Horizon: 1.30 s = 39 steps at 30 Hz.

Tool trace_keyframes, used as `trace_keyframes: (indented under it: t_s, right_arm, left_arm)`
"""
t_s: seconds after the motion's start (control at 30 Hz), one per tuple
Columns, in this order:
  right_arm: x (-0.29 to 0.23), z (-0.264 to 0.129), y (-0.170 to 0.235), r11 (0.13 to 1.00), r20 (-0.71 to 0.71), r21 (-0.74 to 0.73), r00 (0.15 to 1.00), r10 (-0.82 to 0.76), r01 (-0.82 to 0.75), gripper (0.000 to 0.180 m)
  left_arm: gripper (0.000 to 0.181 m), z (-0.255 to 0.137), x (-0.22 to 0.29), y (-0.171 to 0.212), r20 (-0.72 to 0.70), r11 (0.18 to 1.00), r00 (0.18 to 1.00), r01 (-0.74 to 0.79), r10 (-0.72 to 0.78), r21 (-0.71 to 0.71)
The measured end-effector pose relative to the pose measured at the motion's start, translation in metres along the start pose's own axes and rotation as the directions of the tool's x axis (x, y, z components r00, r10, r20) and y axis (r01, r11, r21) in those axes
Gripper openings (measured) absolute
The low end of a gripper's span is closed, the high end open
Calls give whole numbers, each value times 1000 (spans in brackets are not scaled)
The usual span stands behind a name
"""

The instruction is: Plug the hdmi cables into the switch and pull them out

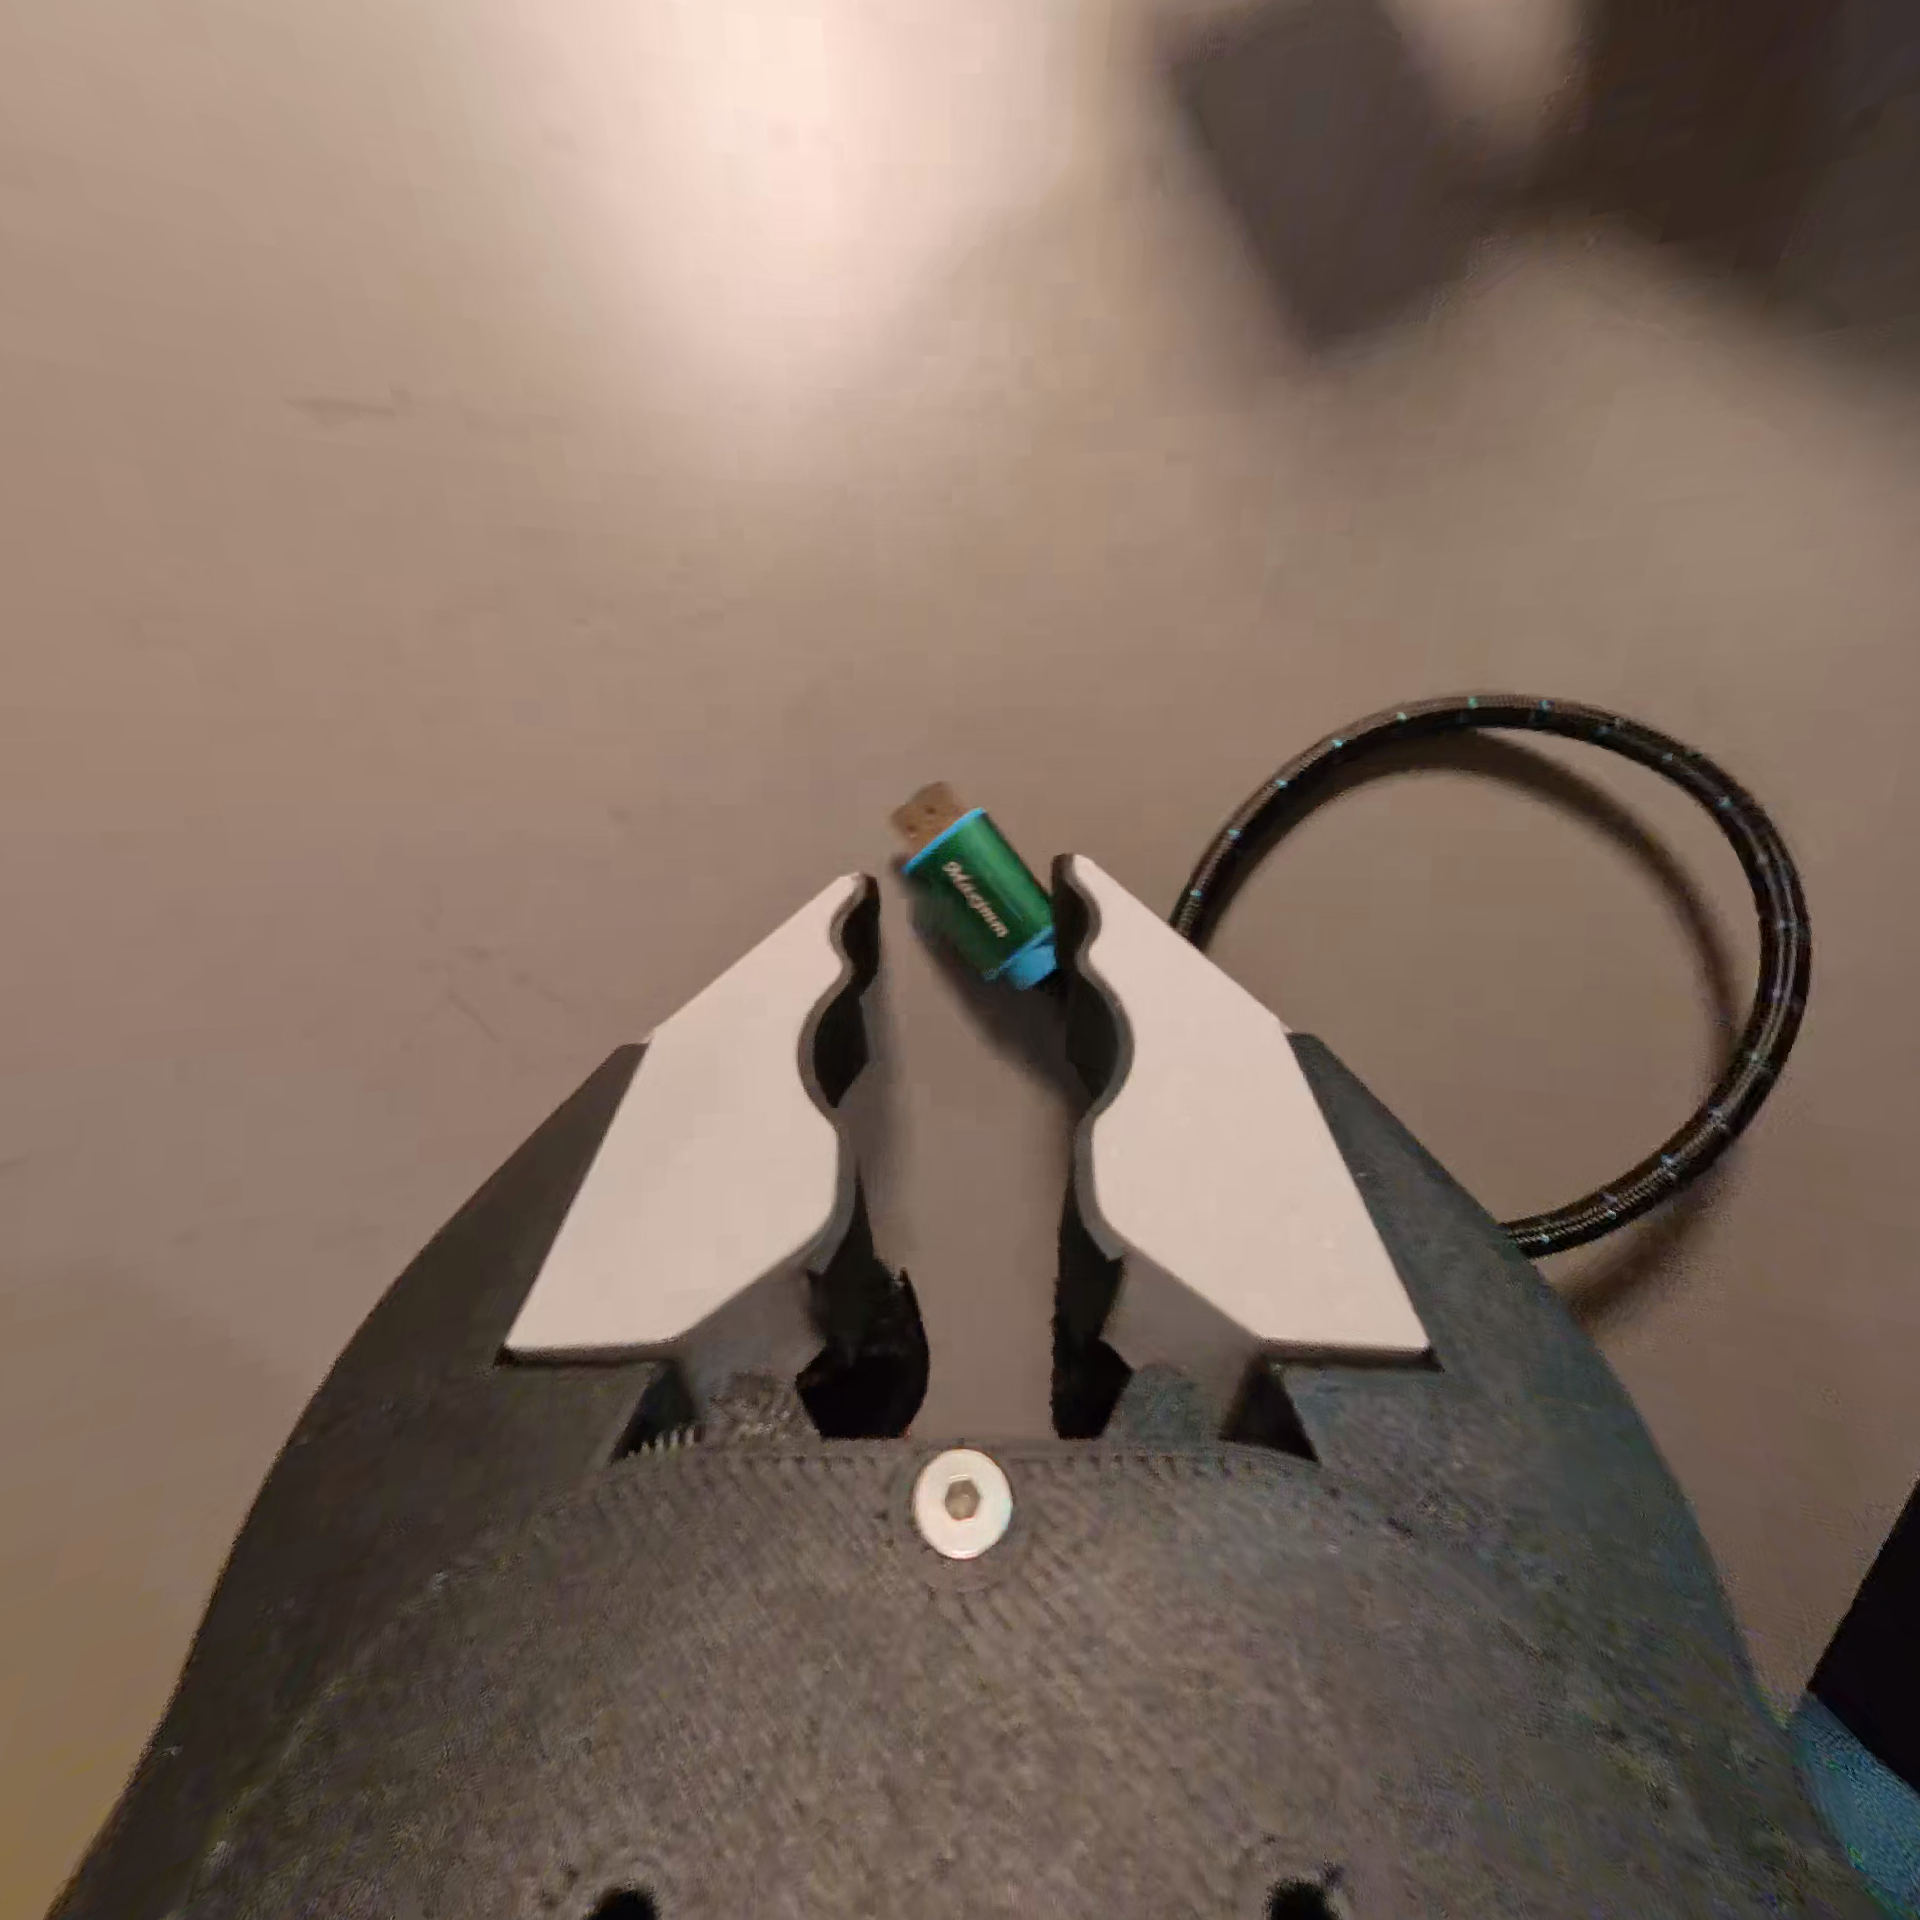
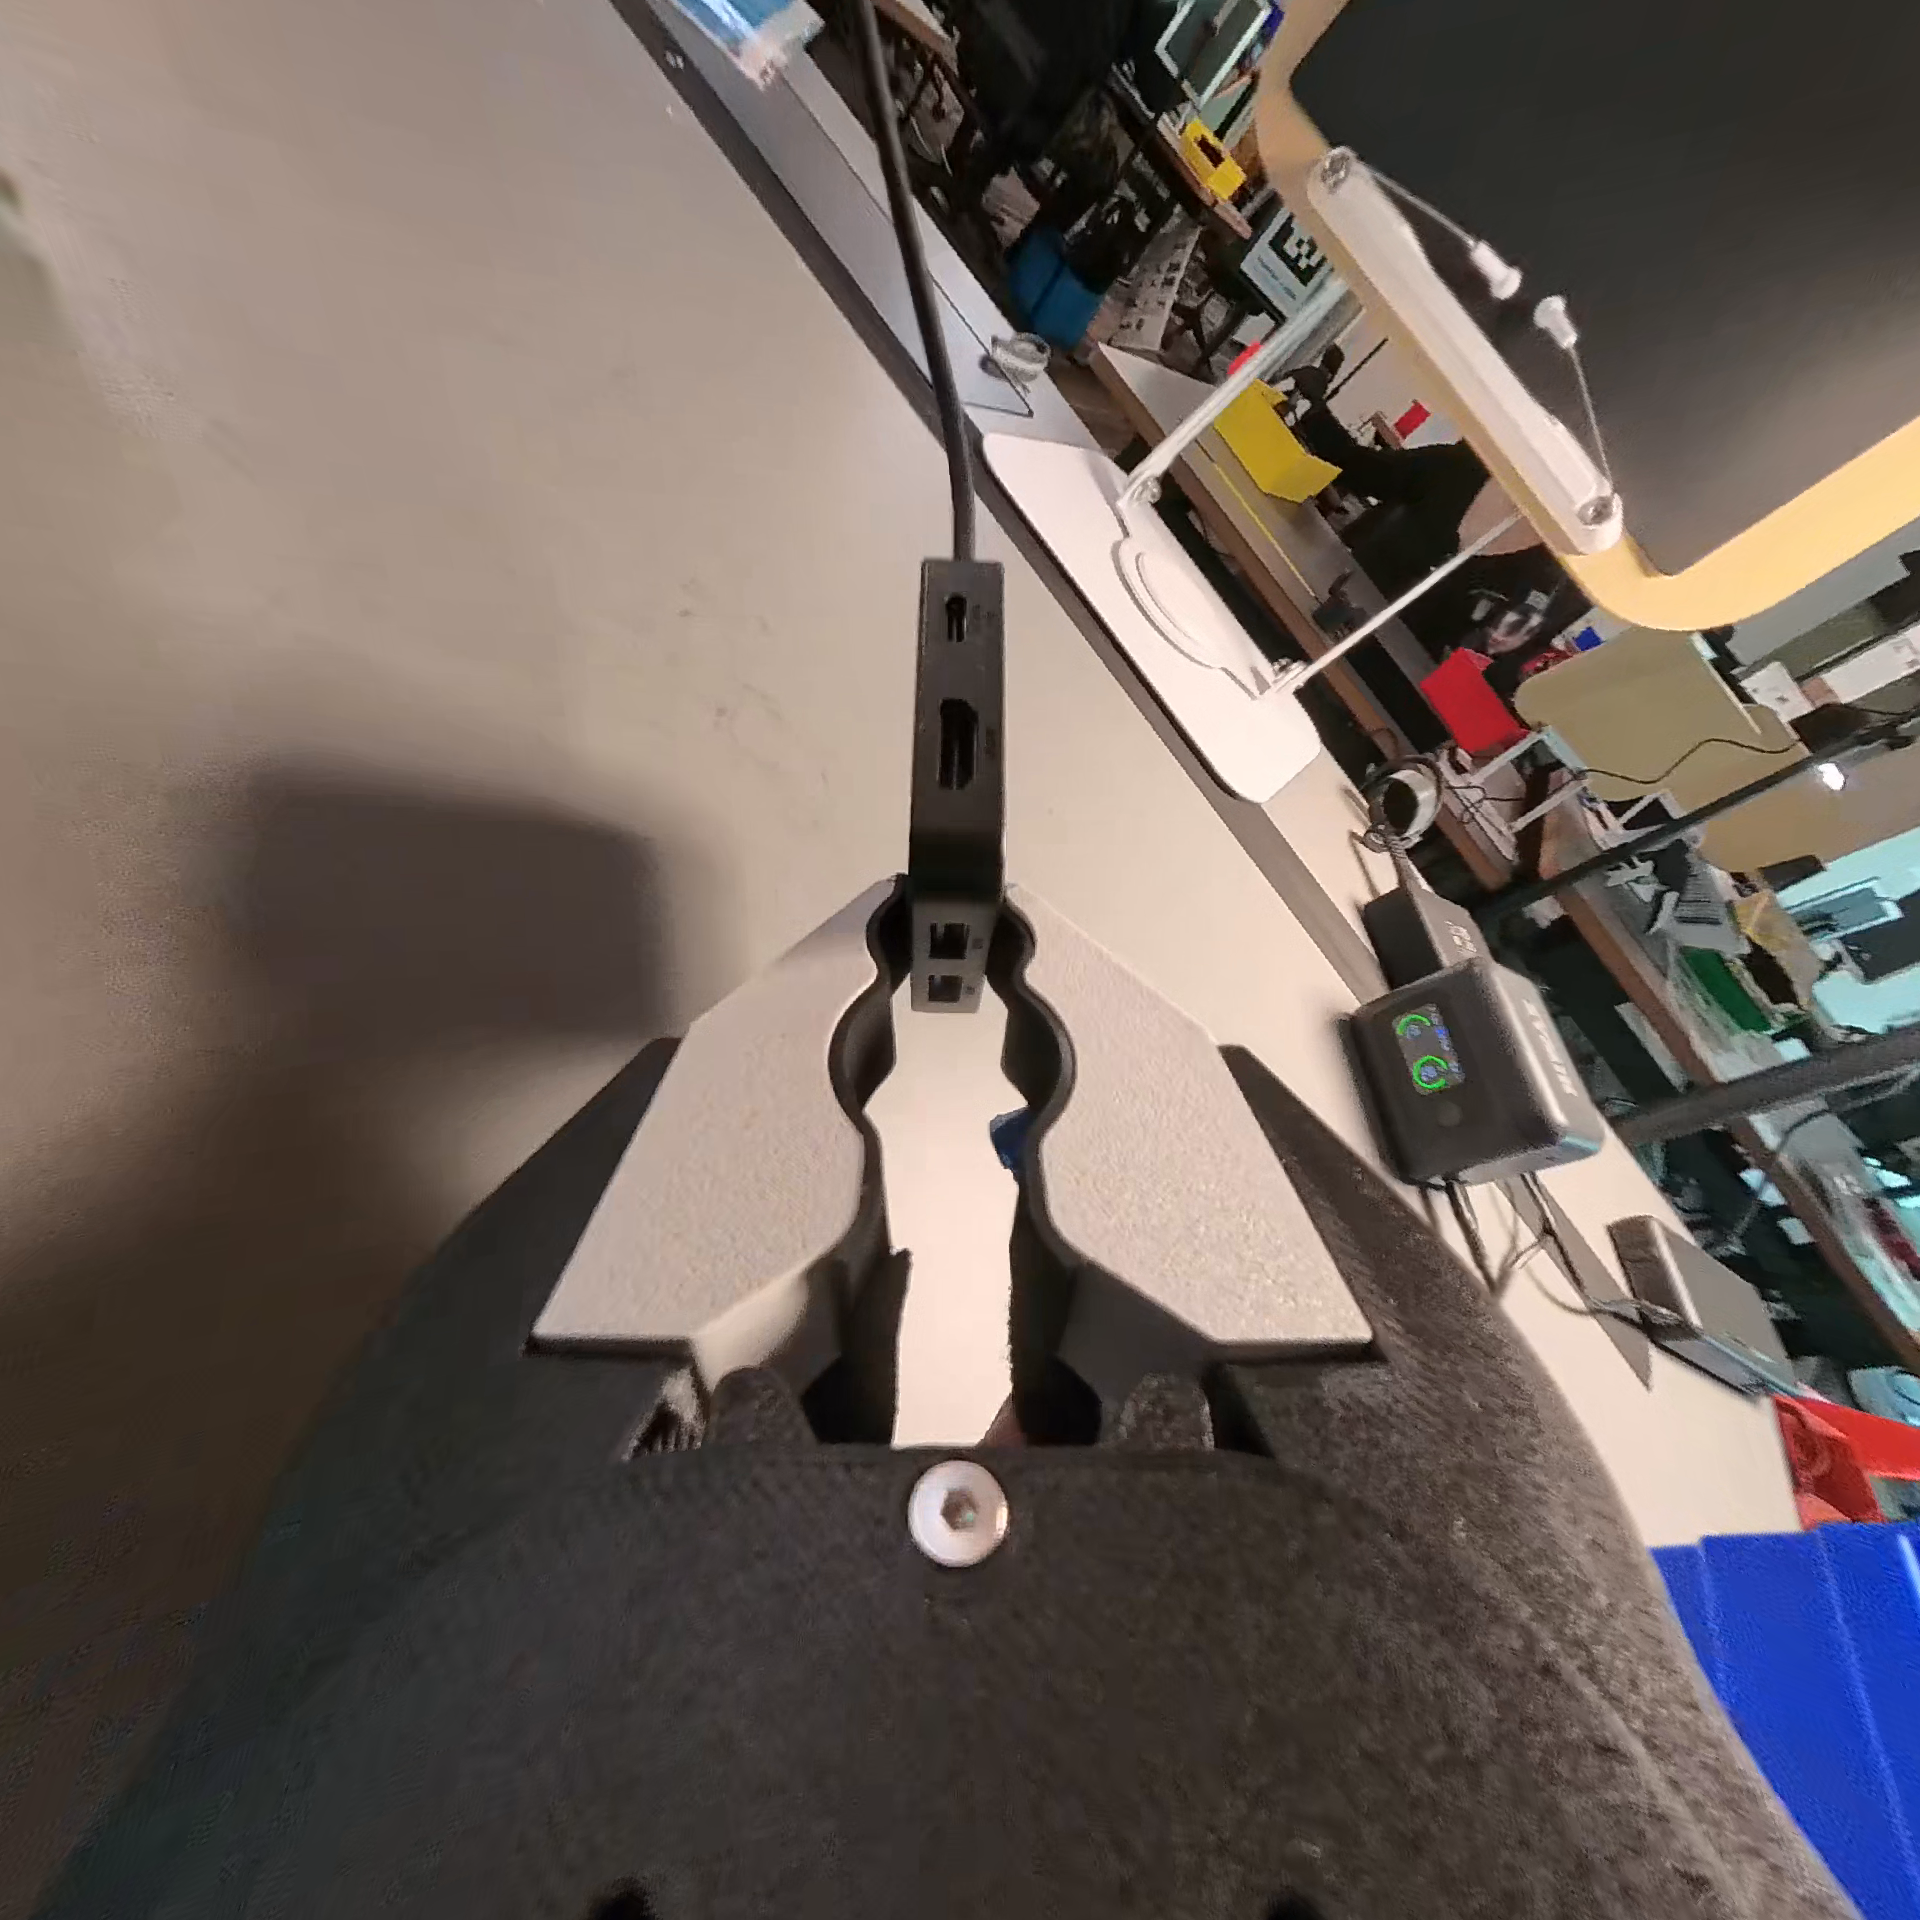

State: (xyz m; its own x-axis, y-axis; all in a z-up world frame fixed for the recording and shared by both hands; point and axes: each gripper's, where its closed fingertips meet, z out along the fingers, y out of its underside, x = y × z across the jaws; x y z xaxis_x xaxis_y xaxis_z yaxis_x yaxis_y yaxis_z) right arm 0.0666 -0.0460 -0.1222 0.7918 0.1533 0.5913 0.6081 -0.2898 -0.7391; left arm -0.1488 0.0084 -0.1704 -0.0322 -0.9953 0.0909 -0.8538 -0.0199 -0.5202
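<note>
A green HDMI plug (image 1: 975,896) with blue end caps and a gold tip lies on the beige table (image 1: 520,623). Its black braided cable (image 1: 1704,935) loops to the right. My left gripper (image 1: 964,871) is open just above the plug, which sits near its right fingertip (image 1: 1075,883). In the right wrist view my right gripper (image 2: 954,902) is shut on the near end of a black switch (image 2: 958,748). The switch stands out ahead of the fingers, its empty ports facing the camera. Its own black cable (image 2: 925,281) runs away from it.
A white monitor stand base (image 2: 1174,613) sits at the table's far edge. A dark power unit (image 2: 1475,1081) with green lights stands at the right. Blue (image 2: 1797,1704) and red (image 2: 1839,1455) bins sit at lower right. Cluttered benches lie beyond. My right fingertips sit around 25 centimeters from my left ones. From my right tips it is roughly 25 centimeters to the dark power unit (image 2: 1475,1081); from my left, 45 centimeters.
</note>
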Motion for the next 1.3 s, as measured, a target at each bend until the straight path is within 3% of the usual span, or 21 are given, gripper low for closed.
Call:
trace_keyframes:
  t_s: [0.13,0.37,0.63,0.9,1.07,1.3]
  right_arm:
    - [1,2,6,999,-16,-32,1000,-27,26,14]
    - [-6,6,16,973,-40,-115,977,-208,202,14]
    - [-30,9,20,811,-29,-242,832,-555,532,15]
    - [-67,-5,-2,922,151,-123,925,-348,366,38]
    - [-85,-15,-13,972,305,-18,928,-216,233,51]
    - [-93,-24,-16,968,387,75,888,-248,237,57]
  left_arm:
    - [29,8,7,1,60,996,995,-71,74,-49]
    - [23,23,27,-22,13,994,995,-100,100,48]
    - [21,37,51,-64,35,960,990,-144,140,239]
    - [21,46,65,-83,42,930,990,-140,133,340]
    - [21,45,69,-85,30,923,989,-149,148,355]
    - [21,40,72,-84,-13,921,987,-145,161,361]
